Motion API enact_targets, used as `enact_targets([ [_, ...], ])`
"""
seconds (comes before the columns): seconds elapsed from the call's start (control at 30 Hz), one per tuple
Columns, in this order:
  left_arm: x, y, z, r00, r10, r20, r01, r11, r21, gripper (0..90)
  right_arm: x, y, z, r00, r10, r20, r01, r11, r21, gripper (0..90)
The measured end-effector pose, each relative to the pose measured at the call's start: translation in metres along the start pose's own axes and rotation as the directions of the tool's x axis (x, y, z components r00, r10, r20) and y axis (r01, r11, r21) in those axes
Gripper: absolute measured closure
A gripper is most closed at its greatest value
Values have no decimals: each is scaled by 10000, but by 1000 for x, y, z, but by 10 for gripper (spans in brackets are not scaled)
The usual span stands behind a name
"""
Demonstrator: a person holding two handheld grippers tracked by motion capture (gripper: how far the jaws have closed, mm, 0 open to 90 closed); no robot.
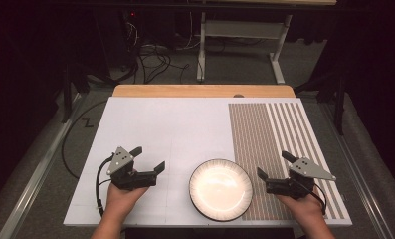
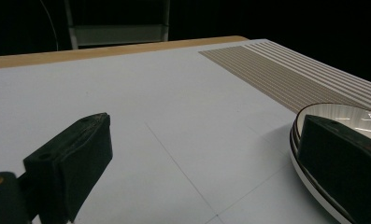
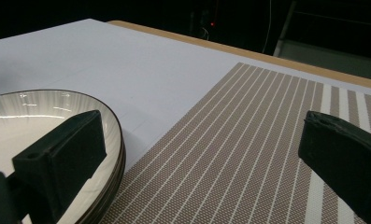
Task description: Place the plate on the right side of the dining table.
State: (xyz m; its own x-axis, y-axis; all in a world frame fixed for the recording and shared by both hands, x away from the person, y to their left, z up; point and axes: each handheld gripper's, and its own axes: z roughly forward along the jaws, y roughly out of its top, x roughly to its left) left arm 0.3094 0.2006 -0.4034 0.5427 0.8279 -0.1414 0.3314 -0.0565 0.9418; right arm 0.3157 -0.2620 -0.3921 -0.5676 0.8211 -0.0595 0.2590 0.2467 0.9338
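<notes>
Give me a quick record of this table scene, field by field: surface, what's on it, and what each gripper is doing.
surface: white table with a wooden far edge
mat: striped placemat at the table's right
plate: white, dark-rimmed plate, near edge, overlapping the mat's left border
left gripper: open, holds nothing, left of the plate
right gripper: open, holds nothing, over the mat

no readable text, no labels, no brands, no numbers, no signs

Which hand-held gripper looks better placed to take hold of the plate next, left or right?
Probably the right hand-held gripper. Its near jaw sits almost at the plate rim, beside the striped mat. The left hand-held gripper is open too, but stands a little farther off over the bare white board.
</notes>
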Motion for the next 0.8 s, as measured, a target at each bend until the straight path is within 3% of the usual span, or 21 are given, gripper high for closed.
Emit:
enact_targets([
  [0.5, -2, 0, 1, 9999, 117, 93, -118, 9999, 73, 8, 8, 1, 2, 9965, -275, -794, 317, 9981, 523, 92],
  [0.77, -3, -1, 1, 9995, 310, 38, -310, 9994, 133, 7, 7, -4, 0, 9917, -468, -1200, 581, 9940, 922, 237],
  [0.8, -4, 0, 1, 9996, 289, 70, -290, 9995, 123, 7, 6, -5, -1, 9897, -461, -1359, 603, 9929, 1025, 294],
])
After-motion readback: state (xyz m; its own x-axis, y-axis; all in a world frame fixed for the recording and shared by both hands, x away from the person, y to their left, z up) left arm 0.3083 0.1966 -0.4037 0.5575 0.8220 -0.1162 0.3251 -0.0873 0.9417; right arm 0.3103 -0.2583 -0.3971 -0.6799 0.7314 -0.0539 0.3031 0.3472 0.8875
